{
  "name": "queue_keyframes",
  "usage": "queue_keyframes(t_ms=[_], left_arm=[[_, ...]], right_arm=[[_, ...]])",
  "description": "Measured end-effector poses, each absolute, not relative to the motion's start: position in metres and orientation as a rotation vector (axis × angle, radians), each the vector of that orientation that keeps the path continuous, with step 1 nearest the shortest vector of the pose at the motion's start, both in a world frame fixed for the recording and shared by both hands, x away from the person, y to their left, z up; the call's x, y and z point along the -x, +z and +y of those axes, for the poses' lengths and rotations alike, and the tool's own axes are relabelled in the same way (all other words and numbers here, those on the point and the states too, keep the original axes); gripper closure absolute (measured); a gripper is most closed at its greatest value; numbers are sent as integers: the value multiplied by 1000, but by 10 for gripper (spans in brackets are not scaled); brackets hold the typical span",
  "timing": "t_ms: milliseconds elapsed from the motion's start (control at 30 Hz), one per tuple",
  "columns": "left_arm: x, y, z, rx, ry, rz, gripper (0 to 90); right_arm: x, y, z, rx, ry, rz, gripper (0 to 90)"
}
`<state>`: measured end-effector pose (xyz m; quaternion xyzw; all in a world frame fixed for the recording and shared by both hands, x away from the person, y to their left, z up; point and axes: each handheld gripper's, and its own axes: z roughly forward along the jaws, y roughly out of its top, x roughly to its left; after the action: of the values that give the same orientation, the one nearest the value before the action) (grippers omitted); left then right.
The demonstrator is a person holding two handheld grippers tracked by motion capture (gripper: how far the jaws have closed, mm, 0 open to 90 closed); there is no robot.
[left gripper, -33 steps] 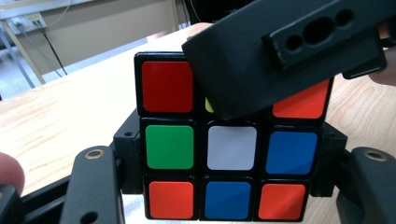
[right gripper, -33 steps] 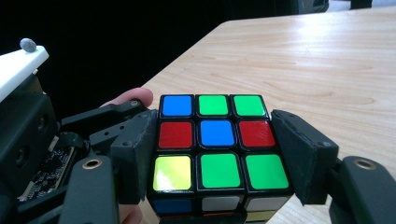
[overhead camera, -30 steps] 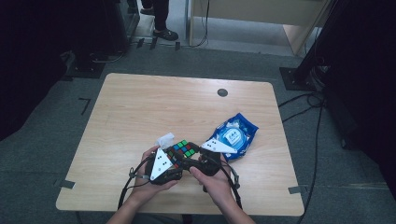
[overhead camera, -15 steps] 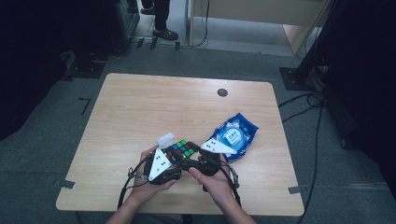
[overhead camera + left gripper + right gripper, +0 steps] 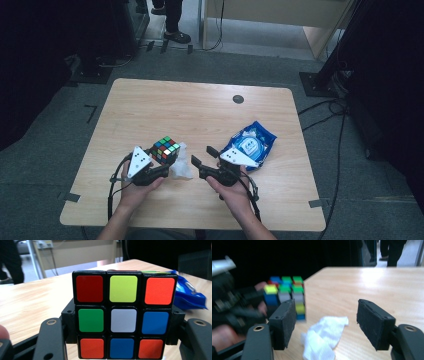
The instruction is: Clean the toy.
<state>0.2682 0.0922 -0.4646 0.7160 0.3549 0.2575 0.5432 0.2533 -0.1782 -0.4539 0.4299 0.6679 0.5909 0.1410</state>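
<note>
On a wooden table (image 5: pixel 200 115), the left gripper (image 5: pixel 161 167) is clamping a colourful puzzle cube (image 5: pixel 165 149) between its jaws, lifted near the front edge. Beside it a crumpled white wipe (image 5: pixel 181 166) is lying. The right gripper (image 5: pixel 202 156) is gaping open, empty, before a blue packet (image 5: pixel 255 142).

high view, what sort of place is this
Probably a lab or studio set up for recording, not a home: one bare wooden table on grey carpet, black stand bases with cables trailing around it, dark surroundings.
</note>
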Motion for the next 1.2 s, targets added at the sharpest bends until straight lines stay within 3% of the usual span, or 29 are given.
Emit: queue_keyframes(t_ms=[300, 567, 867, 1200], left_arm=[[-269, -459, 105, -1666, 626, 869, 341], [-268, -458, 104, -1670, 617, 861, 341], [-267, -459, 102, -1673, 608, 849, 341], [-265, -460, 96, -1684, 592, 832, 341]], right_arm=[[-269, -488, -139, -1126, 1606, 2106, 423], [-294, -506, -105, -1128, 1505, 2229, 438], [-309, -520, -98, -1191, 1320, 2333, 582], [-308, -519, -110, -1165, 1248, 2418, 867]])
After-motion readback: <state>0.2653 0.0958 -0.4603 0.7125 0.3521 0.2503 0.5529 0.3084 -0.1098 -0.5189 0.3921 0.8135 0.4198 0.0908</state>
